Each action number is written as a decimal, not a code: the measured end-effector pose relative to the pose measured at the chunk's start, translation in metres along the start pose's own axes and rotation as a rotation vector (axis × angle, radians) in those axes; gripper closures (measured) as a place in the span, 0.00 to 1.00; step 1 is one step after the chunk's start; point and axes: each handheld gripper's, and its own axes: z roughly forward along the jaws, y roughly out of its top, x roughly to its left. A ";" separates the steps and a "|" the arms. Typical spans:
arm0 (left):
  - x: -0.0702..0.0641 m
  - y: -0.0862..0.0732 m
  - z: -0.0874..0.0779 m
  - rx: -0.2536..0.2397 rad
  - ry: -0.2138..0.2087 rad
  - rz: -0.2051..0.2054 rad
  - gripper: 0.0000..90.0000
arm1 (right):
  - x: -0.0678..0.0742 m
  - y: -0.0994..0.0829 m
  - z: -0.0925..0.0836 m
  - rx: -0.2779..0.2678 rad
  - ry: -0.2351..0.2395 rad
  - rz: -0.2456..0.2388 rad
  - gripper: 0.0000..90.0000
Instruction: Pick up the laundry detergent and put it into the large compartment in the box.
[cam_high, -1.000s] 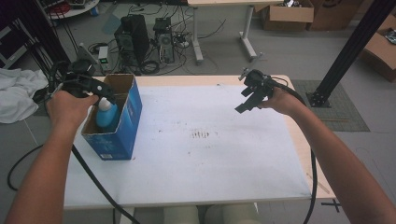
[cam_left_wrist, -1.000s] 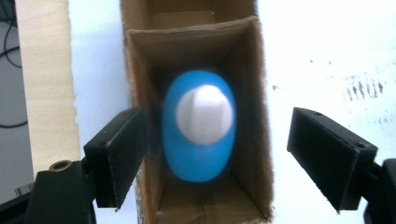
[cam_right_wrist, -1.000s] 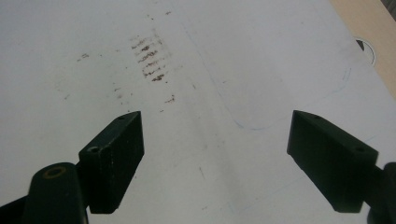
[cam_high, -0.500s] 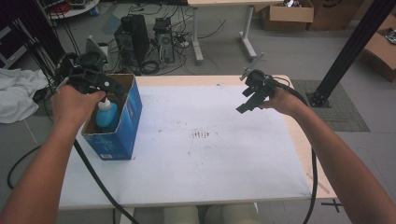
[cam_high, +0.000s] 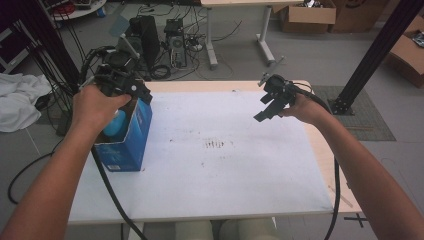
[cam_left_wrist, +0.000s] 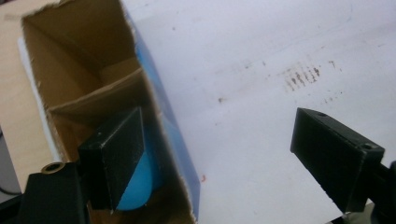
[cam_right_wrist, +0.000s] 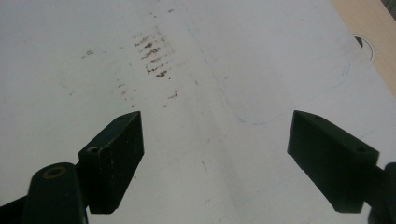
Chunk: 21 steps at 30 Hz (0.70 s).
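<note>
Left gripper (cam_left_wrist: 215, 154): hanging with its jaws spread wide, gripping nothing; one jaw is sitting over the blue box, the other over the white sheet.
Right gripper (cam_right_wrist: 215, 158): hovering wide open above the white sheet (cam_right_wrist: 196, 60), holding nothing.
Blue box (cam_high: 131, 135): standing open-topped at the desk's (cam_high: 320, 145) left edge, below the left gripper.
Blue object (cam_left_wrist: 137, 186): lying inside the box's near compartment, partly hidden by the left jaw.
Brown smudges (cam_high: 216, 145): marking the sheet between both grippers.

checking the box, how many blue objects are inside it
1: a blue object in the near compartment of the blue box at the table's left; more may be hidden.
</note>
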 end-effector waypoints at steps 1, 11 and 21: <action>-0.002 0.001 0.000 -0.001 -0.002 0.010 0.21 | 0.000 0.000 0.000 0.001 0.001 0.002 0.20; -0.025 0.013 0.003 -0.004 -0.030 0.139 0.21 | 0.002 -0.002 0.000 0.005 0.007 0.001 0.20; -0.059 0.022 0.017 0.021 -0.085 0.277 0.21 | 0.002 -0.004 -0.001 0.009 0.006 0.003 0.20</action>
